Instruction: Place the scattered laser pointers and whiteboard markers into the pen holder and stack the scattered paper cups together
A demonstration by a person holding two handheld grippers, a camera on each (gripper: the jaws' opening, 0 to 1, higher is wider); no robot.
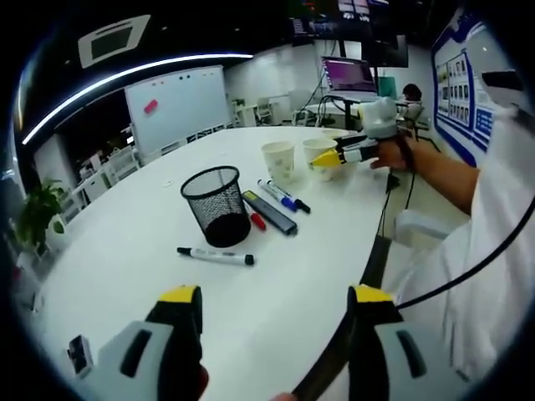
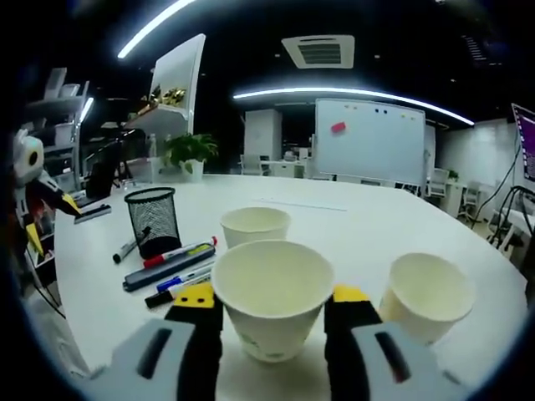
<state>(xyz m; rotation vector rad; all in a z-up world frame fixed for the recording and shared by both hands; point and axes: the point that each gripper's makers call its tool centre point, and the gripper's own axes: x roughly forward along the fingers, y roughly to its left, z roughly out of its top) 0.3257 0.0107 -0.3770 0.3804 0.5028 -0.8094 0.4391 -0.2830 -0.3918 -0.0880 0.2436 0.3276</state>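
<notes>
Right gripper (image 2: 269,313) at the cups

We see its jaws flanking the near paper cup (image 2: 272,294), contact unclear; second cup (image 2: 255,226) straight beyond; left gripper (image 1: 272,305) wide, empty, markers (image 1: 215,256) ahead.

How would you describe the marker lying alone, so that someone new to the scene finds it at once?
Start at the black mesh pen holder on the white table. On the side nearest the left gripper lies a white marker with black ends. Unlike the markers and pointers clustered beyond the holder, it lies alone.
</notes>
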